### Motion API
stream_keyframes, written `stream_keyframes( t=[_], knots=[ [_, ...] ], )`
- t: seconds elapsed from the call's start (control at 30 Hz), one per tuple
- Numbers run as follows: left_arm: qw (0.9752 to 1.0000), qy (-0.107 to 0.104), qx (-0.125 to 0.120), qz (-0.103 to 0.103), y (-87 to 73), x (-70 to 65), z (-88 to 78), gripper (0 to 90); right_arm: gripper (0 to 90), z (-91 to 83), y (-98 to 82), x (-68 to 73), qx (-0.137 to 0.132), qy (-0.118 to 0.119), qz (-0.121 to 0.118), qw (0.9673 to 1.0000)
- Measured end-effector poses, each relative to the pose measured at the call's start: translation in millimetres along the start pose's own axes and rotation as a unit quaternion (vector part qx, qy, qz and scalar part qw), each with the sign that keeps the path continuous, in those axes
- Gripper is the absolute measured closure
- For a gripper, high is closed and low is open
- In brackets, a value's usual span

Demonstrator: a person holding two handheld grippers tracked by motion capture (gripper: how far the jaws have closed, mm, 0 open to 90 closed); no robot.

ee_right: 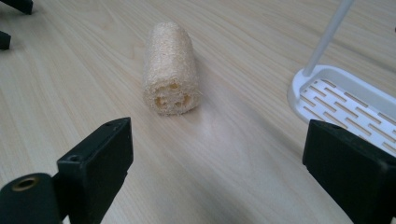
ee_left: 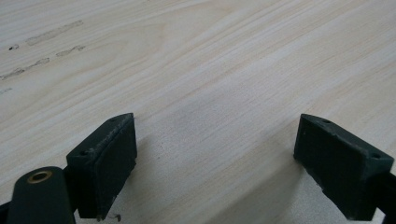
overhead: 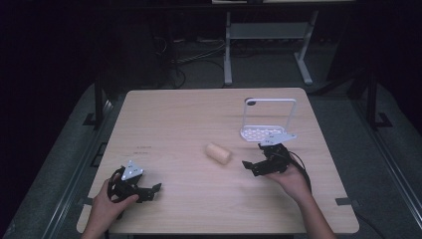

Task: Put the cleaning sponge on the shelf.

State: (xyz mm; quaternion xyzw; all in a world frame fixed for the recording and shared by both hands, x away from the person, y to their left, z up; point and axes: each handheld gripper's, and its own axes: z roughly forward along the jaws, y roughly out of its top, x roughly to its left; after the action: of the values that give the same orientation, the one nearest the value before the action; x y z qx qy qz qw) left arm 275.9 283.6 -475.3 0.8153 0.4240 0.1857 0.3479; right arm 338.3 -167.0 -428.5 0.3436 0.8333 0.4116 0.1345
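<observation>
A beige loofah cylinder [overhead: 219, 153] lies on its side near the middle of the wooden table [overhead: 189, 114]. In the right gripper view the loofah [ee_right: 170, 70] points its porous end at me, a short way ahead of the jaws. My right gripper [overhead: 254, 155] is open just right of the loofah, nothing between its jaws [ee_right: 217, 154]. A white slotted stand with a tall hoop handle [overhead: 268, 119] sits behind that gripper; its base [ee_right: 345, 100] lies to the right. My left gripper [overhead: 153, 193] rests open at the front left, over bare wood [ee_left: 217, 135].
Faint marks show on the wood [overhead: 143, 148] left of centre. The table's front edge [overhead: 219, 231] runs close behind both hands. Beyond the far edge stand a dark floor, cables and a metal desk frame [overhead: 228, 50]. The other gripper's jaws [ee_right: 14, 7] appear at the right gripper view's top left.
</observation>
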Motion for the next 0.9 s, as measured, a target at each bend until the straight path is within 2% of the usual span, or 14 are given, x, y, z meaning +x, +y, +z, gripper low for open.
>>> stream_keyframes(
  t=[0.73,0.9],
  knots=[
    [1.0,0.0,0.001,0.0,0.1,0.0,-0.1,12.7,8.4,25.4,29.1,7.5,0.001,0.016,-0.017,0.9997],
    [1.0,0.0,0.001,0.0,0.1,0.0,-0.2,12.7,8.4,30.7,32.5,9.0,0.001,0.02,-0.014,0.9997]
  ],
)
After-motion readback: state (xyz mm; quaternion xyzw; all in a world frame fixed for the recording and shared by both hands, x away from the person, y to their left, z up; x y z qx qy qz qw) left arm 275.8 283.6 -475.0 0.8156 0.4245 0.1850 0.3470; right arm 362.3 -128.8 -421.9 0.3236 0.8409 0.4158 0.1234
